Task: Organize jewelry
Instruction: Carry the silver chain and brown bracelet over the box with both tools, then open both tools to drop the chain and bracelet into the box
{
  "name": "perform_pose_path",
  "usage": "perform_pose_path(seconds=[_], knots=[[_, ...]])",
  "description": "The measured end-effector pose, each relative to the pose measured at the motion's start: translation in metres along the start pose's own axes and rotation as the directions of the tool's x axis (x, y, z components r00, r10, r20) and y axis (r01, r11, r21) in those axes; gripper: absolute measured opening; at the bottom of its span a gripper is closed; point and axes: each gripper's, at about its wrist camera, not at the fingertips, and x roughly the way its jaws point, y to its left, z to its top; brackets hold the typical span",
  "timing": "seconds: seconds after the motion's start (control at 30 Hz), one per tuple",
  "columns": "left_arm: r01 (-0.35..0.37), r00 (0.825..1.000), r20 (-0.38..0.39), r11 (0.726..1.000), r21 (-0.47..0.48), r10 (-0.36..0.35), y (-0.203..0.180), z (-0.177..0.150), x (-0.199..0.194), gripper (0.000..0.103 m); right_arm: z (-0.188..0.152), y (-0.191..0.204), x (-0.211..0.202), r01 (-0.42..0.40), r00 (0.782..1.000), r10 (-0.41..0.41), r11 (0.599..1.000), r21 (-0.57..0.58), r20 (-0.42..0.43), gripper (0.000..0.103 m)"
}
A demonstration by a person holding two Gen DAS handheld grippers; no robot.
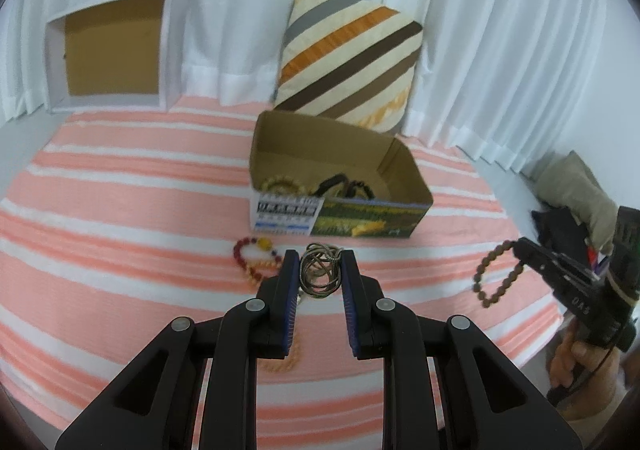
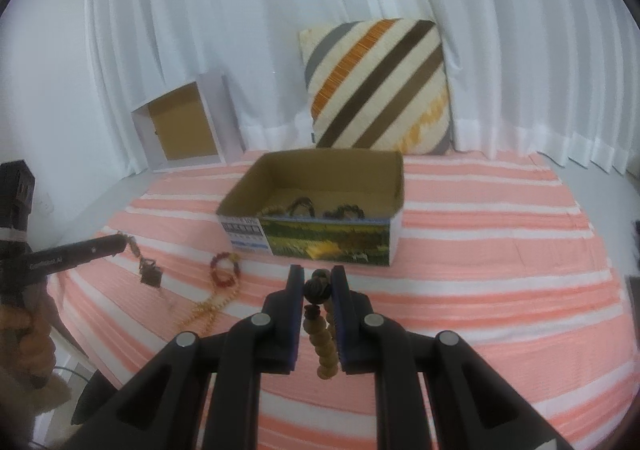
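**Both grippers loaded, box ahead**

Left gripper clamped on a tangled metal chain, coils bunched between the blue pads and lifted off the cloth. From the right wrist view, same chain seen dangling from the tip of that gripper, clear of the striped cloth.

Right gripper closed on a brown bead bracelet, dark beads pinched at the tips, lighter beads hanging in a loop below. From the left view, bracelet hanging as an open ring from the jaws of the right gripper, above the cloth.

Open cardboard box sitting mid-cloth, just beyond both grippers; already holding a pale bead bracelet and dark bead strings, details blurred. Same box dead ahead in the right view.

Still lying on the cloth: red-and-yellow bracelet just left of the left gripper's tips, near the box front; gold chain sprawled beside it, toward the near edge.

Striped cushion propped against white curtains behind the box. White-framed empty box standing on its side at far left.
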Motion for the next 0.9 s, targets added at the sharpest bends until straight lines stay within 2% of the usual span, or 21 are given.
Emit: perform_pose_path(seconds=[0.3, 0.5, 0.67, 0.9], knots=[[0.031, 0.999, 0.029, 0.998, 0.063, -0.033, -0.023, 0.072, 0.02, 0.019, 0.063, 0.003, 0.03, -0.044, 0.999, 0.045, 0.998, -0.039, 0.02, 0.014], [0.041, 0.999, 0.02, 0.996, 0.081, -0.043, -0.031, 0.116, 0.057, 0.019, 0.109, 0.002, 0.062, -0.06, 0.998, 0.062, 0.997, -0.053, 0.032, 0.014], [0.018, 1.0, -0.009, 0.995, 0.101, -0.017, -0.033, 0.134, 0.101, 0.019, 0.137, 0.002, 0.104, -0.049, 0.999, 0.05, 0.996, -0.071, 0.018, 0.014], [-0.031, 0.995, -0.091, 0.995, 0.091, 0.039, -0.023, 0.128, 0.173, 0.019, 0.135, -0.018, 0.177, -0.035, 0.996, 0.032, 0.998, -0.044, -0.084, 0.014]])
